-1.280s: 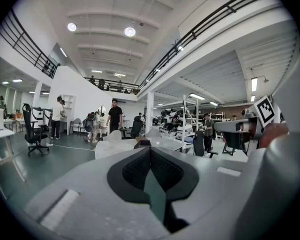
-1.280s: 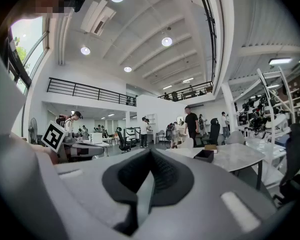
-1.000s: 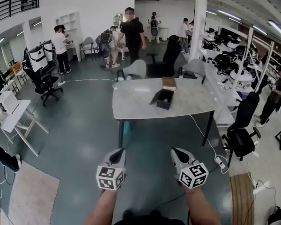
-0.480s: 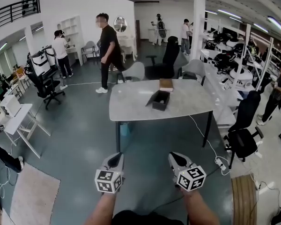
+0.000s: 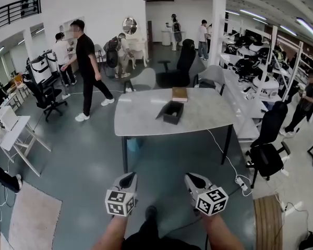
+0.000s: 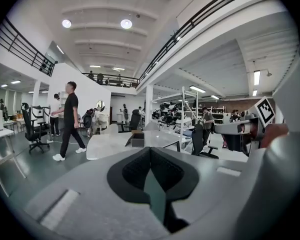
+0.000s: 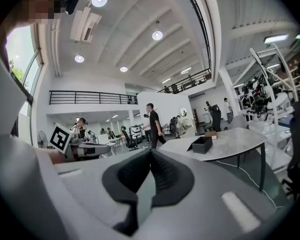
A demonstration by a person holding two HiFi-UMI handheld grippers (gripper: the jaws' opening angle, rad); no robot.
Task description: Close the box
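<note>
A small black box (image 5: 173,112) stands open on the grey table (image 5: 146,120), its lid flap raised at its left side. Just beyond it lies a flat brown object (image 5: 179,94). Both grippers are held low in the head view, well short of the table. My left gripper (image 5: 127,177) and my right gripper (image 5: 192,177) are shut with nothing between the jaws. In the left gripper view the box (image 6: 137,142) shows far ahead above the shut left gripper (image 6: 150,152). The right gripper view has the box (image 7: 202,144) off to the right of the shut right gripper (image 7: 150,154).
A person in black (image 5: 86,69) walks across the floor left of the table. Grey chairs (image 5: 145,79) stand behind the table and a black office chair (image 5: 266,154) at its right. A cable runs to a power strip (image 5: 240,181). A white folding table (image 5: 11,133) stands left.
The person in black has walked from behind the table to its left. The table and box sit slightly lower and nearer in the head view. Both grippers stay shut.
</note>
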